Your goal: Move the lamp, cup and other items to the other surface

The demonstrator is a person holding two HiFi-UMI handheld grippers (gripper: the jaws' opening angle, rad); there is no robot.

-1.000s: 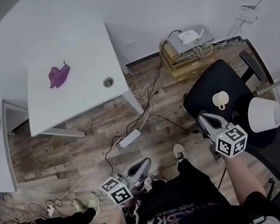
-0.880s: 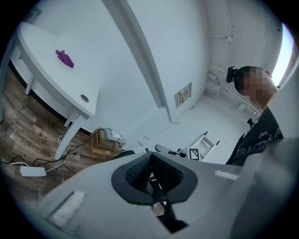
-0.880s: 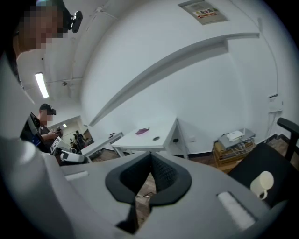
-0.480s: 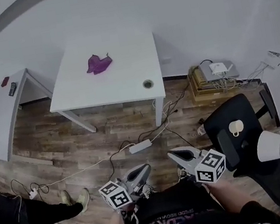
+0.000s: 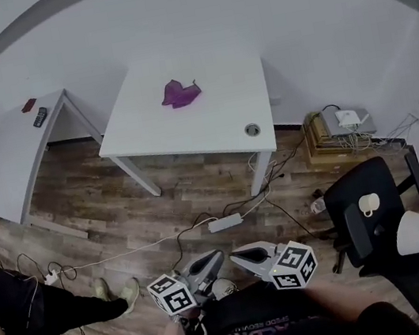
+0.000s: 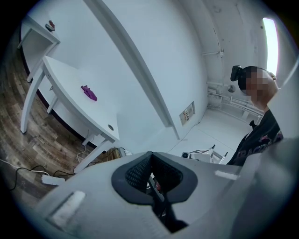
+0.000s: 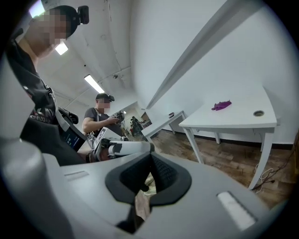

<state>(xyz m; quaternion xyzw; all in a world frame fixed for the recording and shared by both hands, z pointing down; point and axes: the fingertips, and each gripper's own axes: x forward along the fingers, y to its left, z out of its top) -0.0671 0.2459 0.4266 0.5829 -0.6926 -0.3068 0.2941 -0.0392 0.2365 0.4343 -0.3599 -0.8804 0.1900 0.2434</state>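
right gripper [image 5: 239,255] has swung away from the chair [image 5: 358,234], shut and empty, beside the shut, empty left gripper [image 5: 212,258]; cup [image 5: 369,203] and lamp [image 5: 416,231] still sit there, table [image 5: 210,126] ahead, nothing carried yet.

Left gripper [image 5: 214,257] held low before the torso, jaws pressed together and empty, right gripper [image 5: 238,254] just beside it, tips nearly meeting, its jaws likewise closed on nothing, both marker cubes faced upward

R gripper [image 5: 243,255]: swung off chair [image 5: 362,238] → beside L gripper [image 5: 209,262] | head view: now facing table [image 5: 222,124]
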